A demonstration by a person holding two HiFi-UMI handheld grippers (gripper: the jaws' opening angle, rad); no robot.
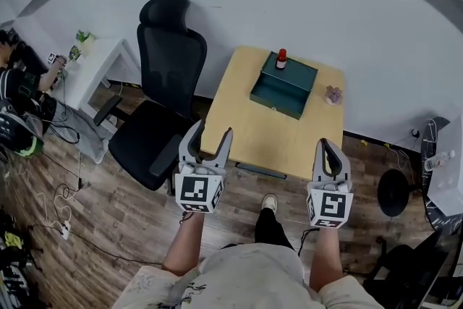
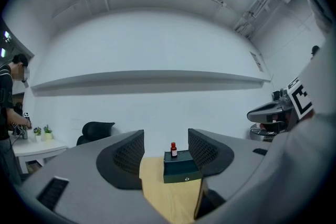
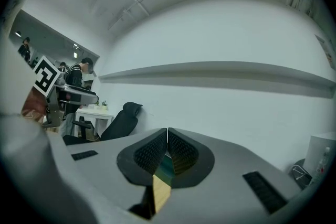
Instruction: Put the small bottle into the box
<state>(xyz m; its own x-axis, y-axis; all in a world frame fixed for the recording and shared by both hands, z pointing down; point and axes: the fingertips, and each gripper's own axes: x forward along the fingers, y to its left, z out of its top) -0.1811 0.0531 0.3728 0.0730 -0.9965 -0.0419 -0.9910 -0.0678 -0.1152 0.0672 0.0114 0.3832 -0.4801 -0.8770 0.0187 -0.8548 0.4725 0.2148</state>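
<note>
A small bottle (image 1: 281,59) with a red cap stands on the lid of a dark green box (image 1: 284,85), at its far left corner, on a light wooden table (image 1: 253,134). The box is closed. My left gripper (image 1: 210,140) is held open over the table's near left edge, nothing between its jaws; in the left gripper view the bottle (image 2: 174,149) and box (image 2: 181,167) show far ahead between the jaws. My right gripper (image 1: 331,155) hangs shut and empty by the table's near right edge, well short of the box.
A black office chair (image 1: 160,98) stands close to the table's left side. A small pinkish object (image 1: 333,94) lies at the table's right edge. A white side table (image 1: 94,65) with a plant is further left, a black stool (image 1: 396,192) at right. Cables lie on the wood floor.
</note>
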